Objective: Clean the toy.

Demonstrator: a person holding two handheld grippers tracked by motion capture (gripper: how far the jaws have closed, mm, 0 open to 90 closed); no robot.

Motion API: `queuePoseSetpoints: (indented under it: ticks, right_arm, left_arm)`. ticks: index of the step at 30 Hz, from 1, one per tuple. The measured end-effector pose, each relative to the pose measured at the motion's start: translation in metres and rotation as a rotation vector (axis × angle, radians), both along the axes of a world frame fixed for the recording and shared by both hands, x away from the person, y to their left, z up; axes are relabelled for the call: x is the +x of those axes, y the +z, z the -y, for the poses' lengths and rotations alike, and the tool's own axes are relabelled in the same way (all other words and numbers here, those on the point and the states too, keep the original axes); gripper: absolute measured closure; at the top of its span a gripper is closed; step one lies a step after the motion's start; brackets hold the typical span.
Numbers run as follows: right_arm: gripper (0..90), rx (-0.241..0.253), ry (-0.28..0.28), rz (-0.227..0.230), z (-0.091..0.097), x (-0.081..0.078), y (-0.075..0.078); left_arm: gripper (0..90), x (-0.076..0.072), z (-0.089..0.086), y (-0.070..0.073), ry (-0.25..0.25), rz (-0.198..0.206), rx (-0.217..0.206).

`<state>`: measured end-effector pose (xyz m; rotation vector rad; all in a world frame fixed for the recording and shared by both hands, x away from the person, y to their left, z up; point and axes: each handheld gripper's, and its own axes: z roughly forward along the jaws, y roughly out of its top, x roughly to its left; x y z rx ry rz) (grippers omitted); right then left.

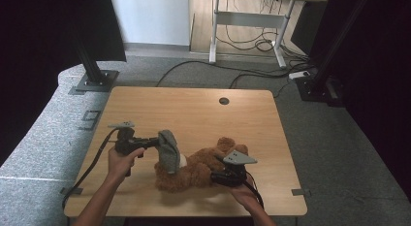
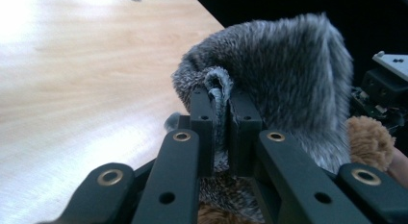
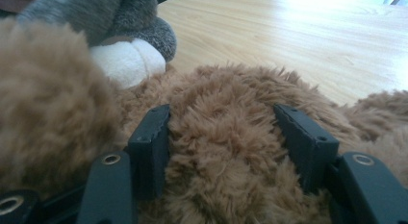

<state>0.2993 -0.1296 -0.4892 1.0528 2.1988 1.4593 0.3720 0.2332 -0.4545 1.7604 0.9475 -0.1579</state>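
A brown teddy bear (image 1: 194, 170) lies on the wooden table (image 1: 194, 104) near its front edge. A grey fuzzy garment (image 1: 168, 151) sits around the bear's left end, partly lifted. My left gripper (image 1: 157, 142) comes in from the left and is shut on a fold of that grey garment (image 2: 288, 75), with the fabric pinched between its jaws (image 2: 220, 96). My right gripper (image 1: 213, 177) is at the bear's right side. Its jaws (image 3: 221, 132) press into a thick bulge of brown fur (image 3: 221, 176). A white patch (image 3: 127, 60) of the bear shows under the grey garment (image 3: 96, 12).
The table has a round cable hole (image 1: 224, 101) near its far edge. Black stands (image 1: 94, 73) rise at the far left and right on the grey floor. A desk frame (image 1: 247, 22) and cables lie beyond the table.
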Motion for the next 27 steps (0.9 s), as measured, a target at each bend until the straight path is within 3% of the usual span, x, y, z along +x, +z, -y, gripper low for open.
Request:
queuePoseSetpoints:
  ticks: [1,5,11,19,22,27]
  right_arm:
    - [40.5,-0.003,-0.001,0.007,-0.001,-0.005,-0.002]
    - [40.3,-0.012,-0.011,0.028,-0.004,-0.013,-0.007]
    - [39.2,-0.044,-0.038,0.08,-0.013,-0.017,-0.012]
    - [36.9,-0.081,-0.078,0.141,-0.028,-0.011,-0.017]
    - [37.4,-0.122,-0.121,0.18,-0.039,-0.008,-0.018]
    - [37.7,-0.116,-0.14,0.195,-0.044,0.002,-0.02]
  left_arm:
    - [82.5,-0.004,0.01,-0.004,-0.033,-0.008,0.008]
    - [82.6,-0.009,0.022,-0.009,-0.063,-0.017,0.01]
    - [82.7,-0.003,0.036,-0.014,-0.04,-0.009,0.054]
    - [82.7,0.007,0.055,-0.002,-0.07,-0.004,0.032]
    - [82.6,0.01,0.062,0.002,-0.079,0.006,0.038]
    - [82.4,0.017,0.058,0.006,-0.045,0.007,0.031]
